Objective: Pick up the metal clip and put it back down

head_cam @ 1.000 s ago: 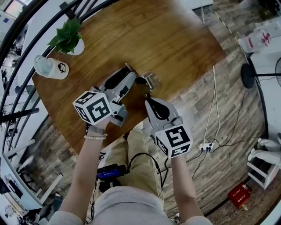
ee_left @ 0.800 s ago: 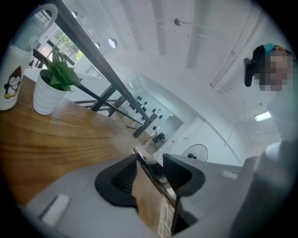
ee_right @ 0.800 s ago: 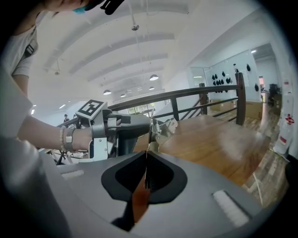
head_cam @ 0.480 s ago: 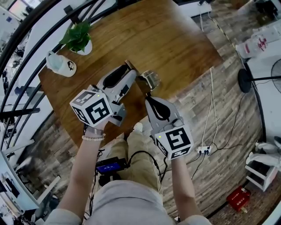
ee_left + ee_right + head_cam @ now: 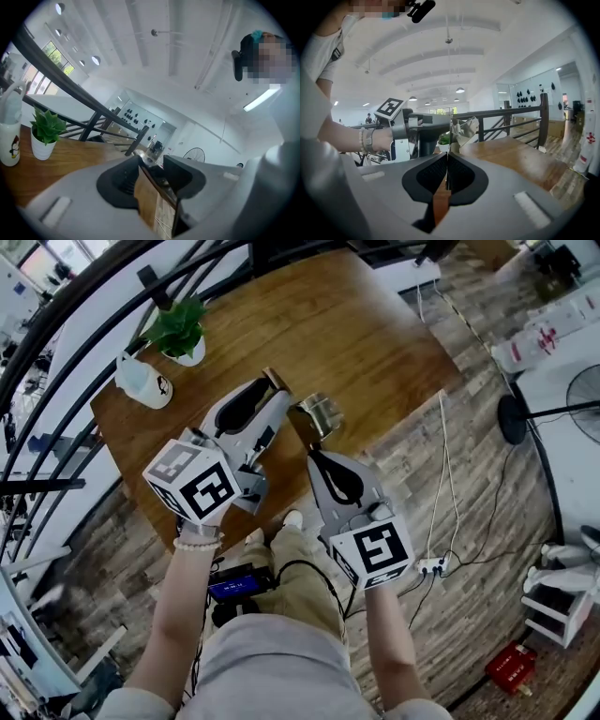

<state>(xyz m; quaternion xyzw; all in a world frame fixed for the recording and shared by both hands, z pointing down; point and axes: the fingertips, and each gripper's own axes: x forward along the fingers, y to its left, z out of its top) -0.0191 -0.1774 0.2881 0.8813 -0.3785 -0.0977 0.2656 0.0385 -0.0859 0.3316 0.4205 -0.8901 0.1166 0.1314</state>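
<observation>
The metal clip [image 5: 321,412] is a shiny silver spring clip, held in the air above the near edge of the wooden table [image 5: 347,324]. My left gripper [image 5: 283,392] reaches in from the left, its jaws shut on the clip [image 5: 149,158] at their tips. My right gripper [image 5: 314,454] comes from below, pads pressed together on a thin metal strip that runs up to the clip [image 5: 465,127]. From the right gripper view, the left gripper [image 5: 452,123] lies level with the clip at its end.
A potted plant [image 5: 180,332] and a white mug [image 5: 142,381] stand at the table's far left corner, beside a dark railing [image 5: 84,324]. On the plank floor to the right are a white cable with a power strip [image 5: 433,565] and a fan base [image 5: 511,418].
Both grippers have risen together with the clip between them. The table has dropped away below, and the plant and mug have shifted right in the head view.
</observation>
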